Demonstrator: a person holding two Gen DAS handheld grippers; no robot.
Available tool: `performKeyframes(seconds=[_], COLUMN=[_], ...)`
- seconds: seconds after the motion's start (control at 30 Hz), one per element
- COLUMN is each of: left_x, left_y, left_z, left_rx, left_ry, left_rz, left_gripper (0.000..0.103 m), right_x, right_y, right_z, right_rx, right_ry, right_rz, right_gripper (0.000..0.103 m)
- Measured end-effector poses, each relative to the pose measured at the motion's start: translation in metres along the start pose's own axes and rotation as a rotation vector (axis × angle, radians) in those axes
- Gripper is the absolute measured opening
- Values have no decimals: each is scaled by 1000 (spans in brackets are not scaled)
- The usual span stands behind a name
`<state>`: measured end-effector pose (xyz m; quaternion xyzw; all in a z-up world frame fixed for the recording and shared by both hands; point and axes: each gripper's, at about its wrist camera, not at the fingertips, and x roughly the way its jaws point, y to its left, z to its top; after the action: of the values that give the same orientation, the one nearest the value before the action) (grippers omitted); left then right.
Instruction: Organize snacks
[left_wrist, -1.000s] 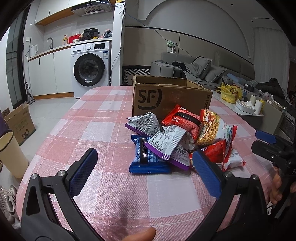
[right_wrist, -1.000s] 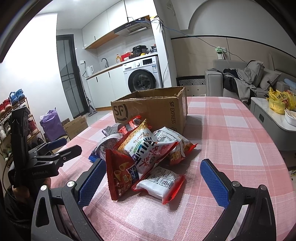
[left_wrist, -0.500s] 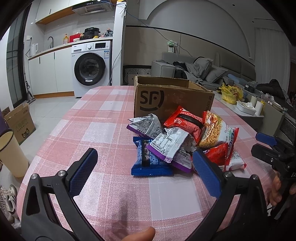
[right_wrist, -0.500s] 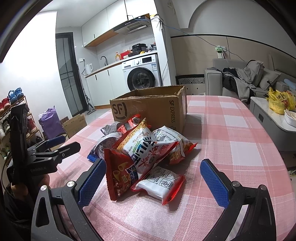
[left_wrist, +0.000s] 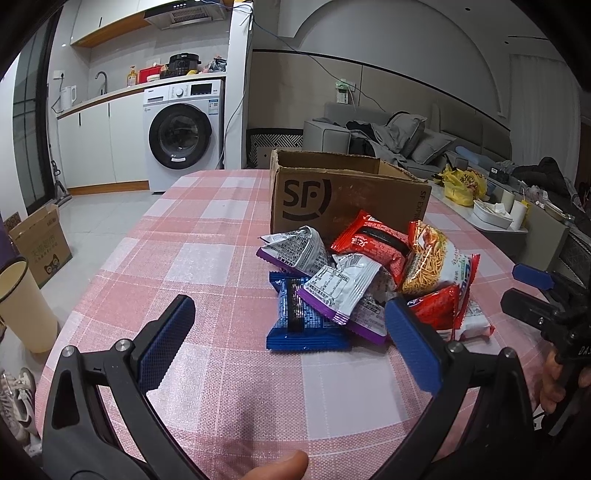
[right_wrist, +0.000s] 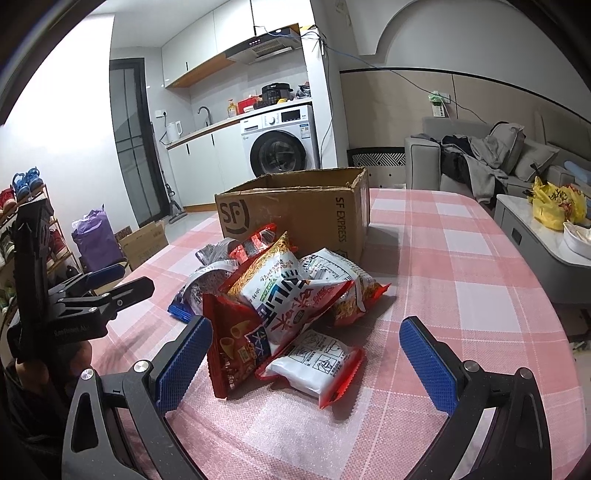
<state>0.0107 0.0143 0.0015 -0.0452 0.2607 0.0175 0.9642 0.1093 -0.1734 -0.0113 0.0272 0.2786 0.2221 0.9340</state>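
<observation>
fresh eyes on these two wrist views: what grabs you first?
The heap of snack packets in red, purple, blue and white, piled mid-table on the pink checked tablecloth. Right behind it stands an open cardboard box with an SF logo. In the foreground, the left gripper and the right gripper both stand open, blue pads spread before the pile, holding nothing.

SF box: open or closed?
Open. The cardboard box has no flaps across its top; the inner walls show. Contents: cannot tell.
</observation>
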Motion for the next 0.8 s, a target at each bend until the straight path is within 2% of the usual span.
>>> performKeyframes(seconds=[0.8], left_x=[9], left_y=[0], left_z=[3], left_rx=[13], left_ry=[24], left_rz=[4], left_gripper=[102], right_x=[12], right_y=[-6], right_z=[0], right_rx=[6], right_ry=[63], right_rz=[-37], right_gripper=[103])
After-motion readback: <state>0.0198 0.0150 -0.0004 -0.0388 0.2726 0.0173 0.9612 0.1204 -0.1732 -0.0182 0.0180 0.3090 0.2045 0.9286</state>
